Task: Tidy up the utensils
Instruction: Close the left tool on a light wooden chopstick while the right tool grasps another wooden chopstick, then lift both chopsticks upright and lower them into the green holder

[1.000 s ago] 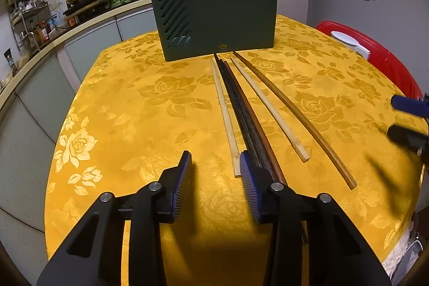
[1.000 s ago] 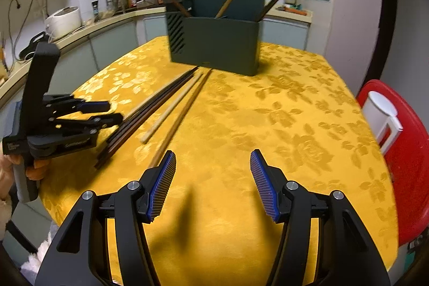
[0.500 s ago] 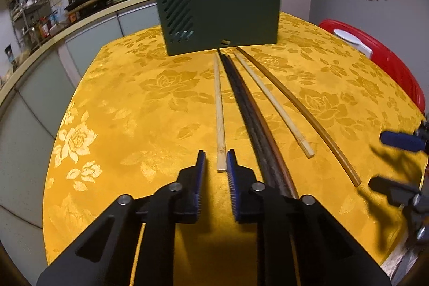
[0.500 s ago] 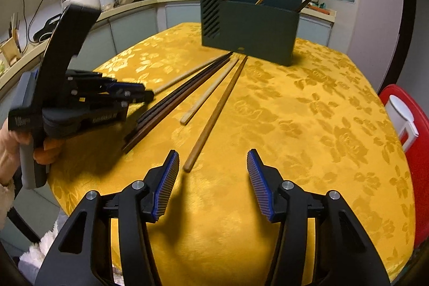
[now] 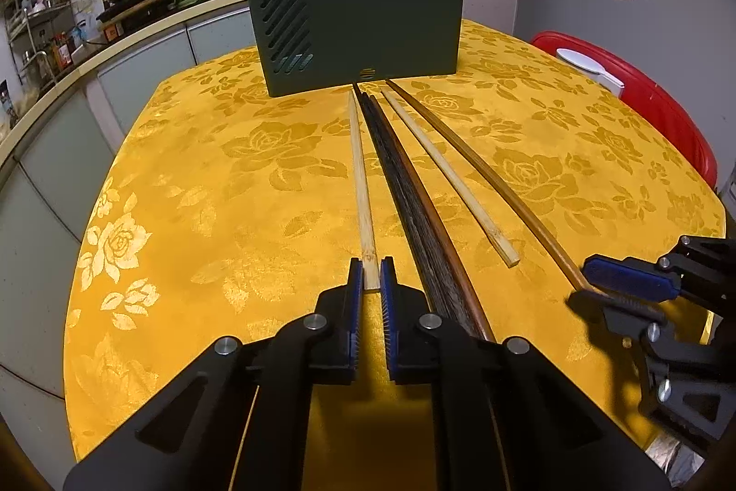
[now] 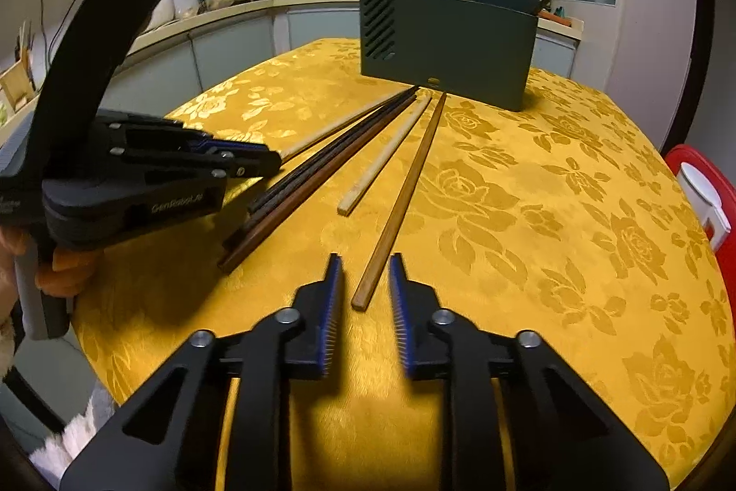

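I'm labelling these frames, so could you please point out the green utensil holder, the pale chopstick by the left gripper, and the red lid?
green utensil holder [image 5: 368, 31], left wrist view, front wall.
pale chopstick [image 5: 361, 178], left wrist view, mid-shaft.
red lid [image 5: 658, 109], left wrist view, top surface.

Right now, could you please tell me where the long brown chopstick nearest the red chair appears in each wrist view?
Left wrist view: the brown chopstick is the rightmost of the row, its near end at the right gripper.
Right wrist view: it runs up the centre, its near end between the closing jaws.
Shared landmark: the dark green utensil holder.
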### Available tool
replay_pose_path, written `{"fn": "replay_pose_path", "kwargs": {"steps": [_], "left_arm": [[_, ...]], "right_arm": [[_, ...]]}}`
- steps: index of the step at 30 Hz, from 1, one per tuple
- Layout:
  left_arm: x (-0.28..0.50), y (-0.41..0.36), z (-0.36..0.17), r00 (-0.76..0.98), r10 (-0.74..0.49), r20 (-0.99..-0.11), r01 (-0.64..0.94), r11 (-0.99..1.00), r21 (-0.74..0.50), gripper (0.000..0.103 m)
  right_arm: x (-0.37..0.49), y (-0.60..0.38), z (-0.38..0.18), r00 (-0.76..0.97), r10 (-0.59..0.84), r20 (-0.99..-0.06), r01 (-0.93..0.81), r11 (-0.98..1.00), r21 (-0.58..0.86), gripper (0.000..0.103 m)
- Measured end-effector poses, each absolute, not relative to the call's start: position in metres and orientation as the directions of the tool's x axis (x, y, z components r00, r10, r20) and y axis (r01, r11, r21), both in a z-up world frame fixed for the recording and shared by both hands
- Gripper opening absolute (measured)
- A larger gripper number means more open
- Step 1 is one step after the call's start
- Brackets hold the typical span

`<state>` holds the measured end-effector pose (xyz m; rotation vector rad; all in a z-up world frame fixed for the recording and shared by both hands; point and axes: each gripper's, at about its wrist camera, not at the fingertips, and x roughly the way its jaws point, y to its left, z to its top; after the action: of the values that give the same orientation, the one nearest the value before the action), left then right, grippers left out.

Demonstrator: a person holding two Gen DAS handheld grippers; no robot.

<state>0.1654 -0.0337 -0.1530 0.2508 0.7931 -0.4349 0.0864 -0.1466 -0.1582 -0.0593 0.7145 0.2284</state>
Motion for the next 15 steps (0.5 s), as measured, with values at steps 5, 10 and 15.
{"fn": "replay_pose_path", "kwargs": {"steps": [5,10,15], "left_arm": [[0.165,-0.034,-0.153,0.624,-0.276,-0.731,0.470,0.880,0.068,0.007],[0.164,-0.031,-0.149,0.634,-0.284,-0.719,0.456,0.889,0.051,0.007],[0.160,-0.020,-0.133,0.668,-0.299,-0.681,0.429,0.903,0.025,0.007]], "right_arm": [[0.088,-0.154,-0.158,0.727,0.197,-0.658,-0.206,0.976,0.065,0.009],[0.091,-0.170,-0.156,0.717,0.180,-0.674,-0.163,0.983,0.089,0.008],[0.085,-0.191,-0.137,0.742,0.175,-0.647,-0.139,0.984,0.107,0.007]]}}
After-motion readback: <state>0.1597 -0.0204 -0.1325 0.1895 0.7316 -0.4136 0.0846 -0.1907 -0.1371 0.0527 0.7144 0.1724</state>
